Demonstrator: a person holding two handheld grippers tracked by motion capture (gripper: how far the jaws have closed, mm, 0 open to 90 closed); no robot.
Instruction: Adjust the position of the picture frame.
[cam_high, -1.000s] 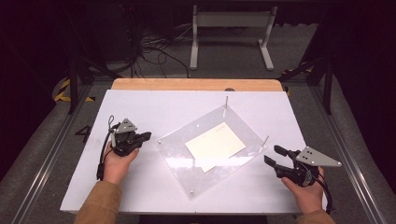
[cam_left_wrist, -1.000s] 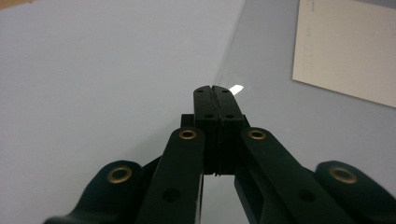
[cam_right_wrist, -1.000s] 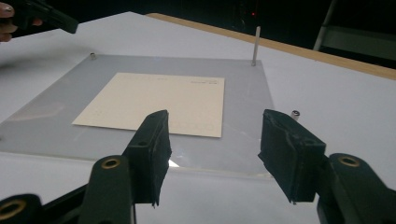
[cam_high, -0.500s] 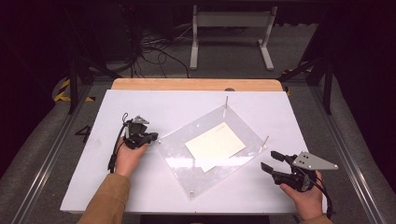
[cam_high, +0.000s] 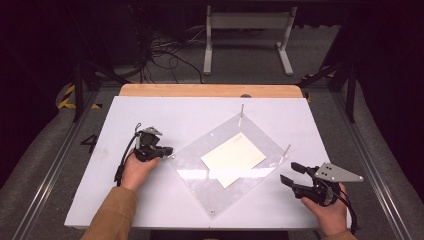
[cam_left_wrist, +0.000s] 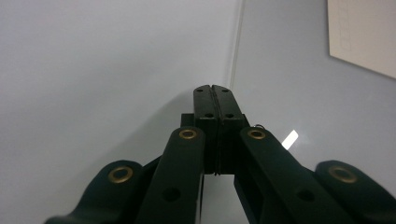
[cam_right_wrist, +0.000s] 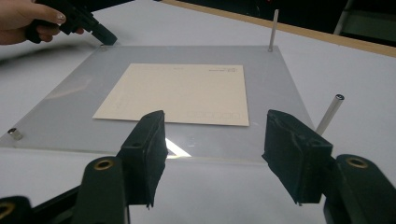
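In the high view the clear acrylic plate (cam_high: 227, 165) lies askew on the white worktop (cam_high: 165, 115) with a cream card (cam_high: 233, 157) under or on it, thin metal pins (cam_high: 242, 110) at its corners. The left tool (cam_high: 167, 150) reaches its closed tip to the plate's left corner; the right tool (cam_high: 290, 175) waits off the right corner, forearm low. The left gripper view has the left tool (cam_left_wrist: 215, 88) pinched tight on nothing, level along the plate edge (cam_left_wrist: 236, 56); pressing there should be gentle so the plate does not skid. In the right gripper view the right tool (cam_right_wrist: 212, 123), jaws apart and just widening, empty, faces the plate (cam_right_wrist: 70, 98); it should straddle the near edge squarely.
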